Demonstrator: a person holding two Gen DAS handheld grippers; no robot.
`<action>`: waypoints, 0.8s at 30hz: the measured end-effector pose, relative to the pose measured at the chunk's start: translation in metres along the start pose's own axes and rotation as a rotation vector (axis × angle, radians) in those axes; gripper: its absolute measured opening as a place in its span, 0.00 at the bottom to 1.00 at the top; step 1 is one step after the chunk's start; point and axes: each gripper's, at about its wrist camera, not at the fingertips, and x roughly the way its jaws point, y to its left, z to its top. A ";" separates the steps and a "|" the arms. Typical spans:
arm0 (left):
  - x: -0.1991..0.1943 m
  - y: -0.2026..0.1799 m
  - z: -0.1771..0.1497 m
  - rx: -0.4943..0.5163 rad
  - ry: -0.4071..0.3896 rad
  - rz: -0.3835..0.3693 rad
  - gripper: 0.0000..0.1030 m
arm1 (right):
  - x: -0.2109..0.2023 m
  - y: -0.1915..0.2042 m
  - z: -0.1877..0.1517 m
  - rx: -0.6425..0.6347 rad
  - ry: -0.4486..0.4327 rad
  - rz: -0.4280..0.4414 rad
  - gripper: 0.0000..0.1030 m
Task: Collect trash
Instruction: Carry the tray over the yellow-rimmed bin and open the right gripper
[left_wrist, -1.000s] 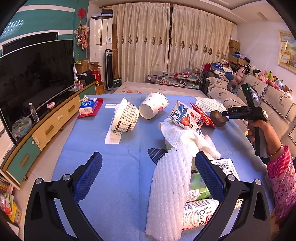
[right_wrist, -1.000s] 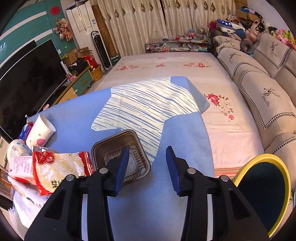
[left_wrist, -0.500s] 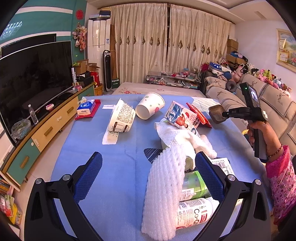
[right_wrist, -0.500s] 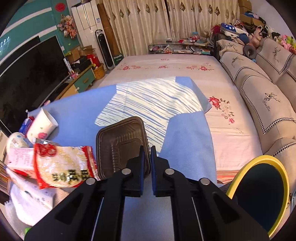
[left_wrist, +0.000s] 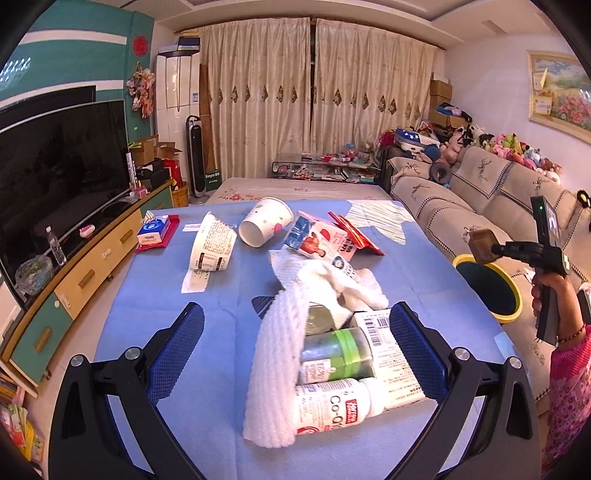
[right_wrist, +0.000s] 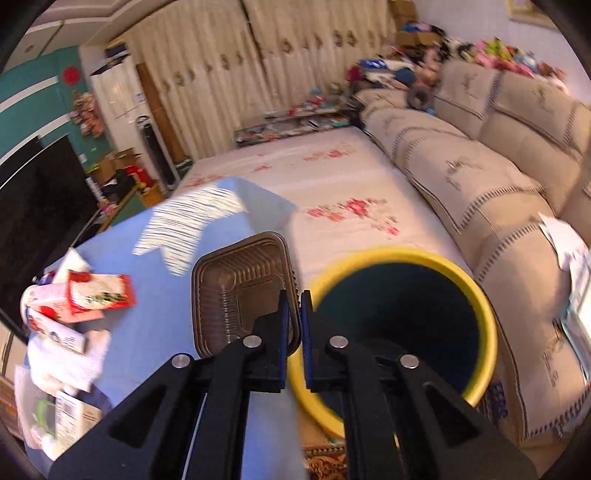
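Brown plastic tray (right_wrist: 240, 291), clenched by its rim in right gripper (right_wrist: 291, 314), could miss yellow-rimmed bin (right_wrist: 480, 295) if released early; left gripper (left_wrist: 295, 347) released.

Bright, even daylight filters through the closed curtains (left_wrist: 317, 99) — shadows stay soft. The left wrist view is sharp; the right is motion-smeared, both bowing toward black corners.

Right gripper (right_wrist: 292, 314) pinched on brown tray (right_wrist: 240, 291) rim, beside yellow bin (right_wrist: 484, 317). Left gripper (left_wrist: 295, 347) jaws wide apart, empty.
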 end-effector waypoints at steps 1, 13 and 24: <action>-0.001 -0.003 -0.001 0.009 0.003 0.005 0.96 | 0.006 -0.015 -0.004 0.013 0.011 -0.036 0.06; -0.014 -0.033 0.001 0.057 0.039 0.047 0.96 | 0.071 -0.081 -0.029 0.096 0.125 -0.098 0.16; 0.005 -0.030 -0.007 0.079 0.091 0.062 0.96 | 0.049 -0.073 -0.037 0.093 0.077 -0.069 0.36</action>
